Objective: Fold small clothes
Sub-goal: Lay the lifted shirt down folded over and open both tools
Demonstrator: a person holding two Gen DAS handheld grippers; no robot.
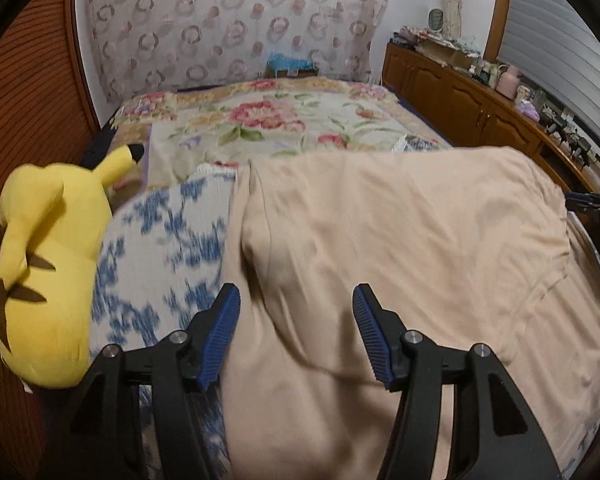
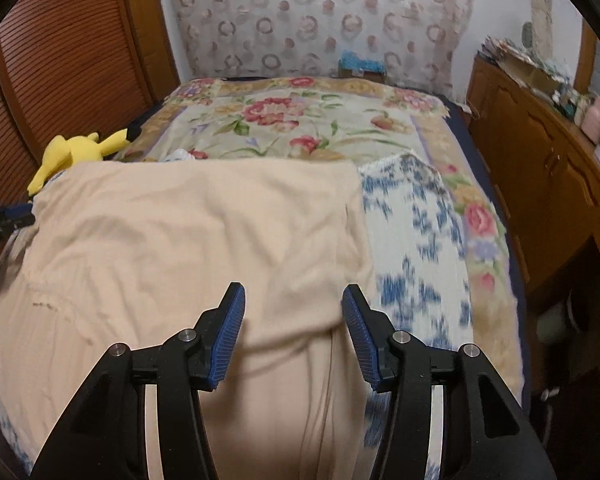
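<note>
Your left gripper and right gripper both hang with jaws spread wide, gripping nothing, above the peach garment. It lies spread over a blue-patterned cloth on the floral bedspread, beside a yellow plush toy.

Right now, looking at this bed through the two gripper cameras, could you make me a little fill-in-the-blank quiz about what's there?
1. The garment spread on the bed has the colour ____.
2. The plush toy beside the garment is mostly ____.
3. The left gripper and the right gripper both have their jaws ____.
4. The cloth under the garment is white with a ____ pattern.

Missing words: beige; yellow; open; blue
</note>
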